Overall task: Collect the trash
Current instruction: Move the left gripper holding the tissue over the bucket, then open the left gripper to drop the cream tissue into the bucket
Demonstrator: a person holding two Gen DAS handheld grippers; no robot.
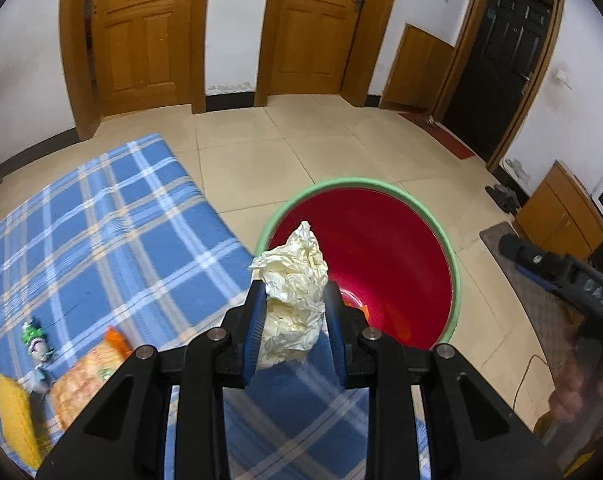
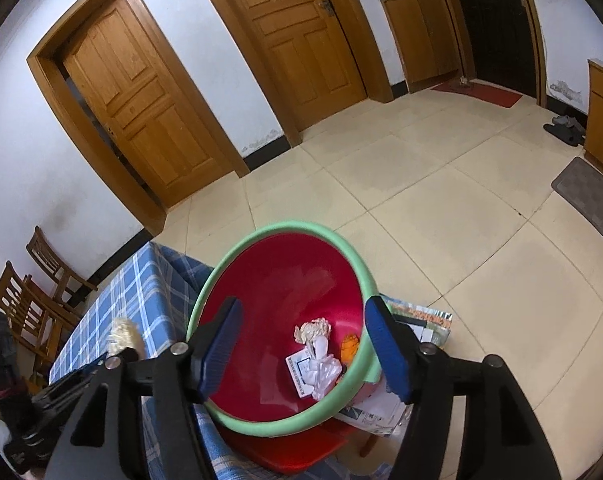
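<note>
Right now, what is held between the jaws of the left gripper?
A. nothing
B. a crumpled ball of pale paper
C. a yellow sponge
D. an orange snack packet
B: in the left wrist view the left gripper is shut on a crumpled ball of pale paper, near the red bin.

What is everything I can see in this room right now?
bin: one, red with green rim, beside the bed
trash in bin: several scraps, white, cream, orange, at the bottom
crumpled paper: one, cream, pinched by the left gripper
bed cover: one, blue plaid
wrappers: a few, orange, yellow, green, on the cover
wooden doors: two, brown, far wall
dark door: one, black, right
chairs: wooden, by the wall
left gripper: jaws closed on paper
right gripper: jaws open, empty, over the bin
</note>
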